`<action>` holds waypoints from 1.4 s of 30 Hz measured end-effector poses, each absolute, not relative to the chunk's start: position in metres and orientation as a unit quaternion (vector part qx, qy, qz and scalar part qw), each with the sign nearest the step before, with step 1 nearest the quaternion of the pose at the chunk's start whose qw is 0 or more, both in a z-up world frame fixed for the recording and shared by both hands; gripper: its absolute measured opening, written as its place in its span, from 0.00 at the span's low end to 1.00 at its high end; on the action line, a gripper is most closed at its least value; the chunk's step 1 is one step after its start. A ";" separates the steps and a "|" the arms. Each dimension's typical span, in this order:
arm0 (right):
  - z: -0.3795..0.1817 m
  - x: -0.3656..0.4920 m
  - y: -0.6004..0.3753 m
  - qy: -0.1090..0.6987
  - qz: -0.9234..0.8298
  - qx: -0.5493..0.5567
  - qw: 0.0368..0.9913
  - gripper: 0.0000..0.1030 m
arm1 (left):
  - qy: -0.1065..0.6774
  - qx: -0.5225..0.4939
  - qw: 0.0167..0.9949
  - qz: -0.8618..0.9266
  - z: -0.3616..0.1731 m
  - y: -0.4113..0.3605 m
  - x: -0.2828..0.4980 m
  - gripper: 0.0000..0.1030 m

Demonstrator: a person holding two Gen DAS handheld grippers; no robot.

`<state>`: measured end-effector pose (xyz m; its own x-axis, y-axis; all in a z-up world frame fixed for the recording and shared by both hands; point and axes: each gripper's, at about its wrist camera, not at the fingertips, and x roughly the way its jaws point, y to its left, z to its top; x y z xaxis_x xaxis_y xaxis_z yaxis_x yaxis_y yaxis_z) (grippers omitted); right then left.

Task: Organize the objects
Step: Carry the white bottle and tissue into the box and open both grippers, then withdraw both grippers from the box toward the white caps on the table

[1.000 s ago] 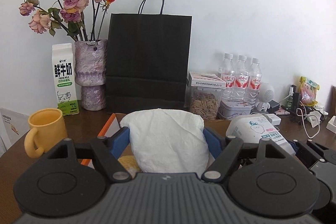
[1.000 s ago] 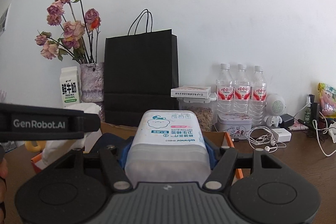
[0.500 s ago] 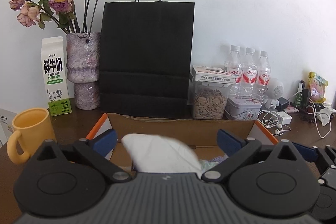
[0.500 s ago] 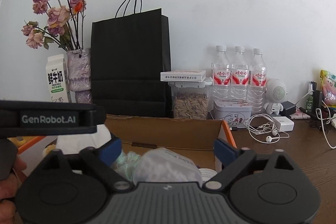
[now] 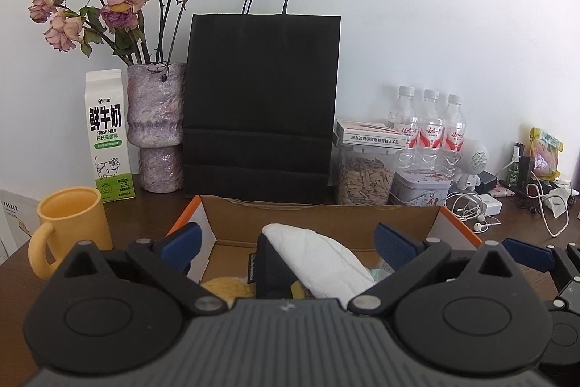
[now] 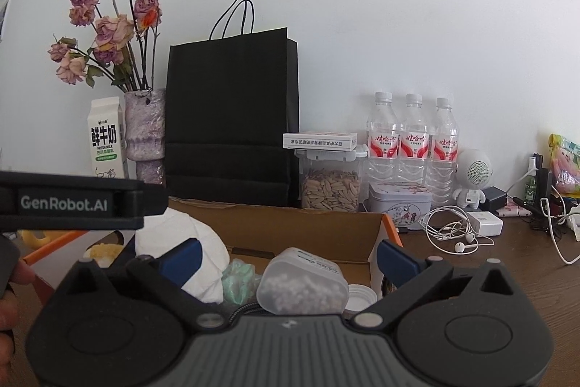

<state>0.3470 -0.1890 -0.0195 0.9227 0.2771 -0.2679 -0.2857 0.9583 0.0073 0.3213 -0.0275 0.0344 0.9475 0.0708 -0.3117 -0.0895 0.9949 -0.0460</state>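
Both wrist cameras sit side by side, close over the cardboard box (image 5: 326,223), facing the wall.

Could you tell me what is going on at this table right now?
A person is tidying loose items into a cardboard box with a handheld gripper in each hand. The left gripper has just opened and let go of a white cloth bundle, which now lies in the box. The right gripper has also just opened, releasing a clear tub of cotton swabs that sits in the box beside a green item. Neither gripper holds anything.
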 end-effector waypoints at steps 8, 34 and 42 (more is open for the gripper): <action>-0.017 0.320 -0.198 0.121 0.142 -0.029 0.982 1.00 | 0.142 -0.028 0.988 0.044 0.032 -0.017 0.293 1.00; -0.042 0.238 -0.231 0.209 0.161 -0.065 0.962 0.98 | 0.222 -0.026 0.974 0.046 -0.012 0.012 0.204 1.00; -0.053 0.241 -0.240 0.254 0.149 -0.061 0.954 0.73 | 0.237 -0.037 0.970 0.048 -0.017 0.017 0.200 1.00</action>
<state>0.2411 -0.2400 -0.0527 0.8269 0.2539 -0.5018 -0.3155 0.9481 -0.0402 0.1996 0.0175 -0.0175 0.8833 0.0751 -0.4627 -0.1102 0.9927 -0.0492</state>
